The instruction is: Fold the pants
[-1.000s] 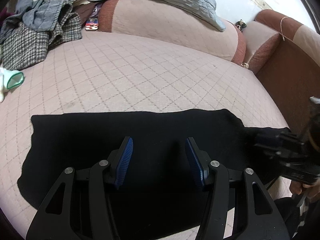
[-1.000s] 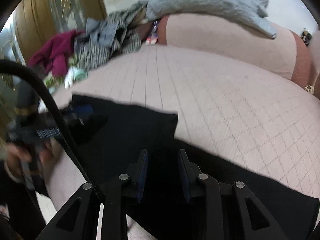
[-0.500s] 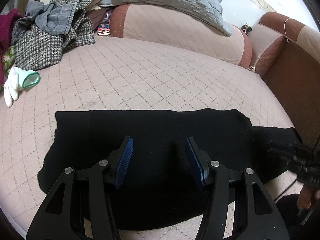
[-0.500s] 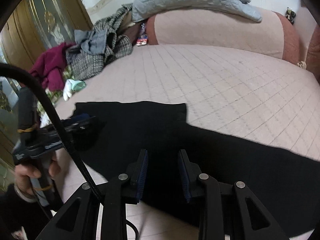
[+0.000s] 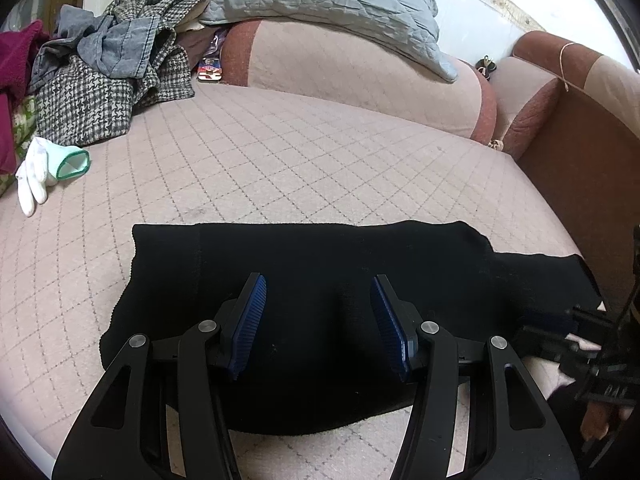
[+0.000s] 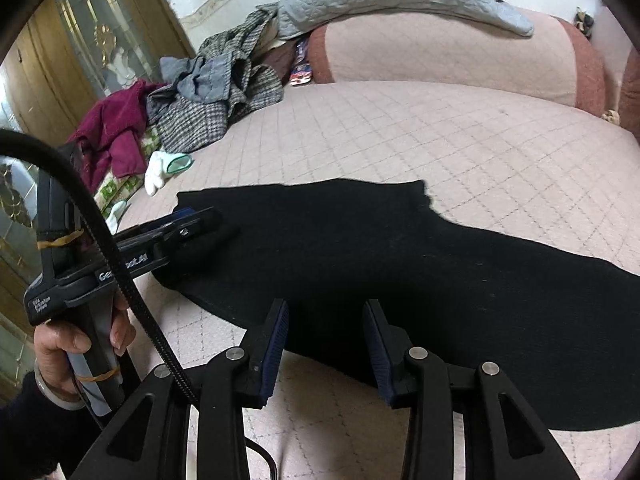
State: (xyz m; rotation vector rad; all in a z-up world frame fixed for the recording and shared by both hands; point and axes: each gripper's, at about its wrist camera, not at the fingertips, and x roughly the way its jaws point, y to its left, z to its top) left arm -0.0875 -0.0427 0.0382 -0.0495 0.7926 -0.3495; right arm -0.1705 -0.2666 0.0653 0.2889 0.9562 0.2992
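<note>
Since a second ago both my grippers have drawn back, and more of the bed (image 5: 280,152) shows beyond the black pants (image 5: 320,280), which lie flat across its near edge, partly folded. Largest first: quilted pink bed, then pants, then the clothes pile (image 5: 100,80) at the far left. My left gripper (image 5: 318,320) hovers over the cloth, jaws apart, gripping nothing. My right gripper (image 6: 326,340) is opening, pads off the fabric. A white glove (image 5: 36,172) lies well apart.
</note>
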